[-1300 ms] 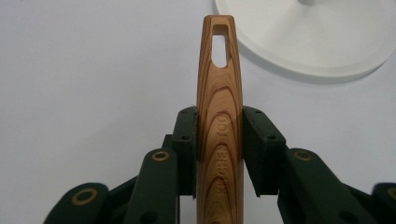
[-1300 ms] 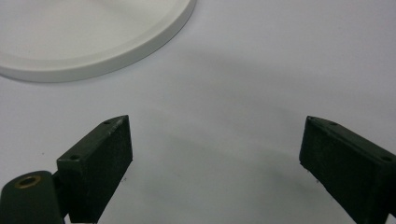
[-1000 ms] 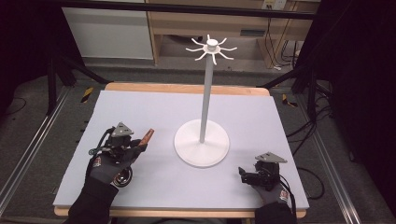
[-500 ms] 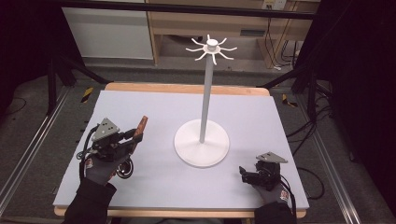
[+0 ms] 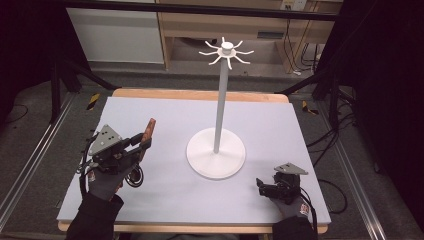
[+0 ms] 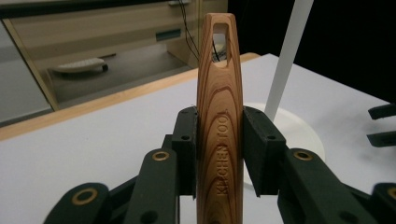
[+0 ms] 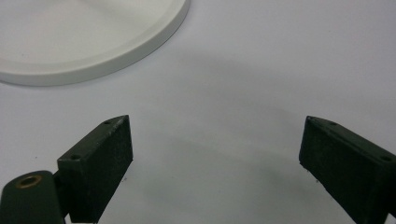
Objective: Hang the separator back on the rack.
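Over grey table [image 5: 165,200], left fingers [image 5: 146,142] grip wooden handle [image 6: 219,116]; right fingers [image 7: 215,163] gape.

Ahead and to the right of your left gripper [image 5: 142,145], the white stand [image 5: 216,159] blocks the way: its round base on the mat, its thin pole rising to hooks [image 5: 227,51] overhead. Between your right gripper [image 7: 215,158] and that base lies bare mat [image 5: 165,190].

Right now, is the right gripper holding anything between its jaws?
No: in the right gripper view the right gripper stands with its jaws wide apart, and between them lies bare table.
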`<state>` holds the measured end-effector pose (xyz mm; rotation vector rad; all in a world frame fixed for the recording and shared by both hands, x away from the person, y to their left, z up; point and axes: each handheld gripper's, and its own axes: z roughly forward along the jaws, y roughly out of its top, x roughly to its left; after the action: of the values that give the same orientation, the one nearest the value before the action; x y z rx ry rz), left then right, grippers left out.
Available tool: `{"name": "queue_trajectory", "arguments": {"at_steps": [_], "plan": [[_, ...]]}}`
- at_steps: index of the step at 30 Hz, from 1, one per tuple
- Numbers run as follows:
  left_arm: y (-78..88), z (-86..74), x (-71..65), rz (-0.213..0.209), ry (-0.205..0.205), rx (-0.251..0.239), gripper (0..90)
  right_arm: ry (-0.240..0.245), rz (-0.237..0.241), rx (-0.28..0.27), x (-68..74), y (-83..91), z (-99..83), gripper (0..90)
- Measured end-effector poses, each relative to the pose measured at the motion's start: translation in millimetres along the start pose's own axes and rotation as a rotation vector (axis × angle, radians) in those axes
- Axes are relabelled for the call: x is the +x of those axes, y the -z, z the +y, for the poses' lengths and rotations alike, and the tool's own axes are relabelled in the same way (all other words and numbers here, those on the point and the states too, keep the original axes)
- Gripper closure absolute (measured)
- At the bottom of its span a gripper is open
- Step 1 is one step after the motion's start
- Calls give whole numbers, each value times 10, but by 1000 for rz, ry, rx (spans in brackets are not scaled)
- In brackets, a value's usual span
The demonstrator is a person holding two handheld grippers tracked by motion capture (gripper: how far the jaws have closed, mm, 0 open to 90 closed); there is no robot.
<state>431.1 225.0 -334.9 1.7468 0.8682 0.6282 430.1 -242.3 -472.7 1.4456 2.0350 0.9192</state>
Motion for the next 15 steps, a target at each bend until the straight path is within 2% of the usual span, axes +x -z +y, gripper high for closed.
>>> {"name": "queue_trajectory", "arguments": {"at_steps": [8, 9, 11, 15], "plan": [[26, 71, -28, -5, -3, -30, 673, -6, -6, 0, -1, 11, -10, 101], [34, 100, -38, 3, -4, -48, 673, 0, -8, -2, -7, 12, -9, 101], [40, 118, -39, -1, -4, -52, 673, 2, -8, -3, -8, 15, -8, 101], [63, 181, -39, -3, 7, -91, 673, -4, -3, -4, -4, 14, -8, 101]]}}
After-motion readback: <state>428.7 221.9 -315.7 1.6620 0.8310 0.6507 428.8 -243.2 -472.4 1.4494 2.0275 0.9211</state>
